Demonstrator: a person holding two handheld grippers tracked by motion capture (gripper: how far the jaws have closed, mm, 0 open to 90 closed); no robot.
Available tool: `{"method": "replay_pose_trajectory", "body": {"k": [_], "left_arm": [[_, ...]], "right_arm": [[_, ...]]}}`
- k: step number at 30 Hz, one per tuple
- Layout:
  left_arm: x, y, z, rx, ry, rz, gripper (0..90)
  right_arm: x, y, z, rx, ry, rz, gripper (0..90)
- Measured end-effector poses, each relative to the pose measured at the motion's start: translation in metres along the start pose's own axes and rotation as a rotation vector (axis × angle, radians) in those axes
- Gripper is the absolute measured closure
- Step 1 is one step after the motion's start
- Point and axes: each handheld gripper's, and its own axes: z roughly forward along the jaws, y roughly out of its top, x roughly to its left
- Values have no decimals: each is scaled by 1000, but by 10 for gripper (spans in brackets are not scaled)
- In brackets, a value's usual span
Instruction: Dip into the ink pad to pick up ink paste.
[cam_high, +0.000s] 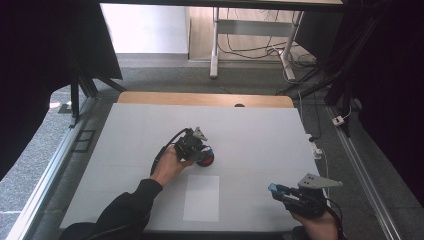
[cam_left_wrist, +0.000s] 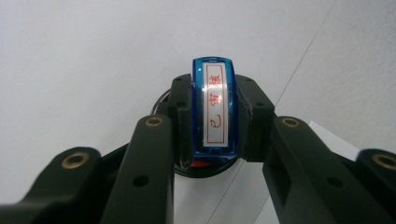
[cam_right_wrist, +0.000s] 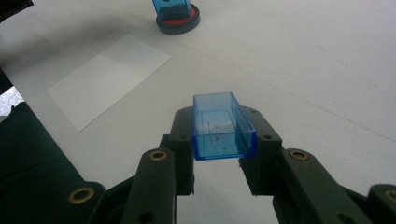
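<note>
While clamped upright in the left hand-held gripper (cam_left_wrist: 215, 122), stamp (cam_left_wrist: 215, 109) presses ink pad (cam_high: 205, 160).

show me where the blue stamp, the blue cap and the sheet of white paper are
blue stamp (cam_left_wrist: 215, 109), left gripper view, on its labelled top face between the left jaws.
blue cap (cam_right_wrist: 223, 126), right gripper view, on its open hollow between the right jaws.
sheet of white paper (cam_high: 201, 197), high view, on its middle.

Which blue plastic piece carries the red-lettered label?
The stamp in the left gripper, over the ink pad. The cap in the right gripper is hollow, unlabelled.
</note>
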Motion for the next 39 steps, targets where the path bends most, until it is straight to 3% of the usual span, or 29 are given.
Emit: {"method": "replay_pose_trajectory", "body": {"k": [5,9,15,29,39], "left_arm": [[12,-6,0,-35,-69,-63,707],[17,-8,0,-54,-95,-68,706],[14,-9,0,-64,-77,-49,705],[10,-9,-2,-93,-46,-45,702],[9,-7,-19,-135,-89,-57,702]], "right_arm": [[0,0,0,-2,3,1,682],[0,0,0,-4,4,0,682],[0,0,0,-2,1,-2,682],[0,0,0,-6,9,-1,681],[0,0,-1,-7,12,-1,682]]}}
